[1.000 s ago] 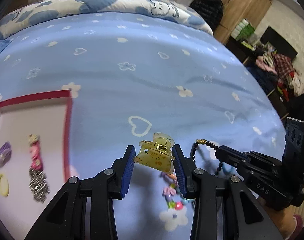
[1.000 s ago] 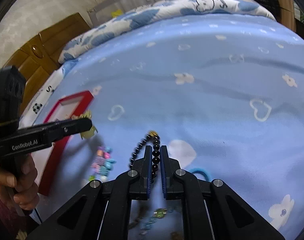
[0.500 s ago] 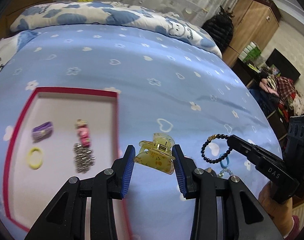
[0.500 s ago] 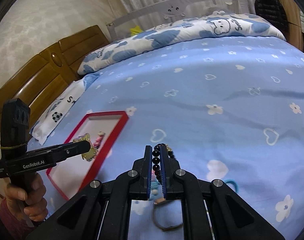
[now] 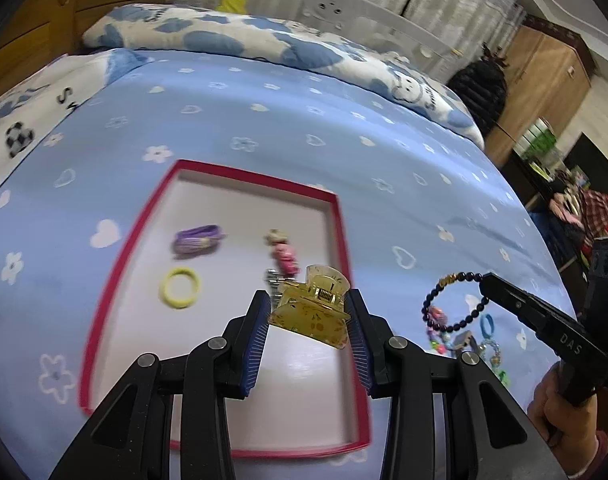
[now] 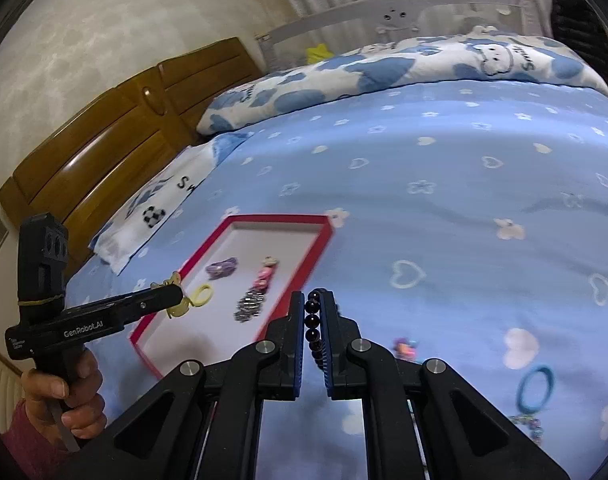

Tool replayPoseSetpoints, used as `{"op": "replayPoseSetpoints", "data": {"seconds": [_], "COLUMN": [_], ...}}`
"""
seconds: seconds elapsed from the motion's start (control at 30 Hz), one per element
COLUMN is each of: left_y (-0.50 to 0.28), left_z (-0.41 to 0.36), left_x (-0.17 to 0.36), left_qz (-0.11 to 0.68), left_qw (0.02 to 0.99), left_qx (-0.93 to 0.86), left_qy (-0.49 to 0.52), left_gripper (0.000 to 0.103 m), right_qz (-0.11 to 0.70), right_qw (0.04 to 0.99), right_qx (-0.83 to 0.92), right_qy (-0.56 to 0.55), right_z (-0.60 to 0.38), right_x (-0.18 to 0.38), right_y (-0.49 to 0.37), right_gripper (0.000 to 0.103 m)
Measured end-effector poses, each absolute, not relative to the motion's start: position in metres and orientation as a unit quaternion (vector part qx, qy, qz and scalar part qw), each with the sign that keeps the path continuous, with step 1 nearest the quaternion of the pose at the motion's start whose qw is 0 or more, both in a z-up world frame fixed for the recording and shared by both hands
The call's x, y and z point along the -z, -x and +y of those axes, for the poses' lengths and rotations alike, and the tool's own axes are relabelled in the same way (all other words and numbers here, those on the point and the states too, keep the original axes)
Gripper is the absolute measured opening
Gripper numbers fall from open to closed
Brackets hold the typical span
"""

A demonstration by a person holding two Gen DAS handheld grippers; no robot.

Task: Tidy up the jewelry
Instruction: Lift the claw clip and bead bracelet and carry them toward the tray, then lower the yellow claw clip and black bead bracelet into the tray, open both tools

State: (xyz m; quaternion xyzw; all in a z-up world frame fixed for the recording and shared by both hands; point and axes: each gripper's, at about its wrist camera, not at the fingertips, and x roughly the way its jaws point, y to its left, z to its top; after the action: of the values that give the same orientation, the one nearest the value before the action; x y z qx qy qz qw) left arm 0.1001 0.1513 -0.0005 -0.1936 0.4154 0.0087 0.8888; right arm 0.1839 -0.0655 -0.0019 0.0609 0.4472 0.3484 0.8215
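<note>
A yellow hair claw (image 5: 312, 312) is clamped between the pads of the left gripper (image 5: 308, 322) and is held in the air above the near right part of a red-rimmed tray (image 5: 337, 216). The claw is tilted, with its spring facing up. A black bead bracelet (image 5: 451, 304) is pinched at one side by the right gripper (image 6: 314, 330); in the left wrist view its loop hangs free from the gripper tip, well to the right of the tray and above the bed (image 5: 343, 120). In the right wrist view a short run of beads (image 6: 312, 324) is seen between the nearly closed jaws.

Four items are seen lying in the tray: a purple hair tie (image 5: 198, 238) at the far left, a yellow ring (image 5: 180, 289) nearer, a pink doll clip (image 5: 282, 252) toward the right, and a silver chain piece (image 6: 250, 304) just near of the clip. In the left wrist view the chain piece is mostly hidden behind the claw.

On the blue sheet right of the tray, a small heap of coloured trinkets (image 5: 439, 326) and a blue hair tie (image 6: 535, 388) are seen. Their exact kinds cannot be told owing to blur.

Patterned bedding (image 6: 383, 68) lies along the far edge of the bed, and a wooden headboard (image 6: 104, 160) stands at the left.
</note>
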Motion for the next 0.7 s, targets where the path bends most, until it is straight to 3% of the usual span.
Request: {"op": "replayPoseSetpoints", "data": {"seconds": [0.7], "left_y": [-0.106], "left_z": [0.198], "left_x": [0.023], "left_qz": [0.443], "left_qw": [0.876], "left_qx": [-0.068], "left_qy": [0.180], "left_gripper": [0.037], "right_qz": [0.455], "right_qw": [0.775], "right_qx": [-0.437], "right_qy": [-0.043], "right_z": [0.044], "right_x": [0.009], "right_y": [-0.169], "right_gripper": [0.007]}}
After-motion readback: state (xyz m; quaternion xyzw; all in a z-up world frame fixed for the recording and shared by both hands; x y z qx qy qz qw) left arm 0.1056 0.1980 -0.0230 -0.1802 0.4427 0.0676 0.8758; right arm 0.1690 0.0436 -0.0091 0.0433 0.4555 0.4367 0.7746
